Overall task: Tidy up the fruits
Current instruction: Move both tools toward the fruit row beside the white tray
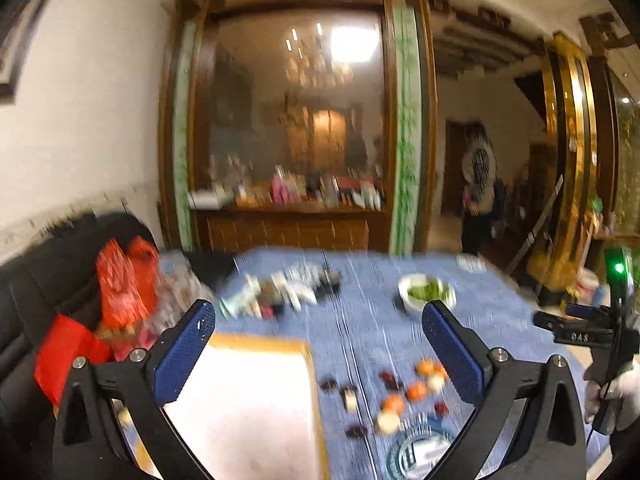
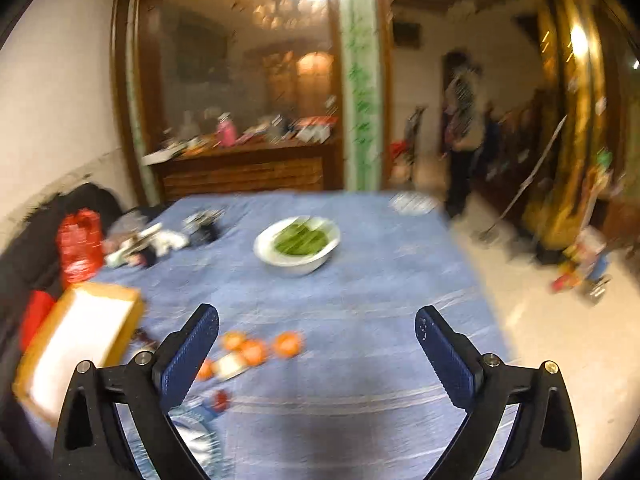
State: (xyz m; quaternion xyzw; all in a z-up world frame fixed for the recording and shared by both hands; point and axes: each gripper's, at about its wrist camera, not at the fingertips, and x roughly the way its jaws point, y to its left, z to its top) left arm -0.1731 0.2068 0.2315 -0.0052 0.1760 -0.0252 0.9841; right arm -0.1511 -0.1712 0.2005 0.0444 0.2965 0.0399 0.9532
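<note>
Warm indoor light, glaring ceiling lamp (image 1: 354,42) reflected in glass, heavy motion blur, fisheye-bent dark corners.

Probably a home dining room: clothed table (image 2: 360,300), glass-fronted cabinet (image 1: 288,120) (chandelier reflected).

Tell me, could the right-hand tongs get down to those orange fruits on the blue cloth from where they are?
Probably yes. The right tongs stand open and empty, and the orange fruits lie bare on the blue cloth just beyond the left finger, nothing covering them. The white tray sits off to the side.

Both wrist views raised, facing across table (image 1: 360,320); share bowl (image 2: 297,245), cabinet (image 2: 240,80).
</note>
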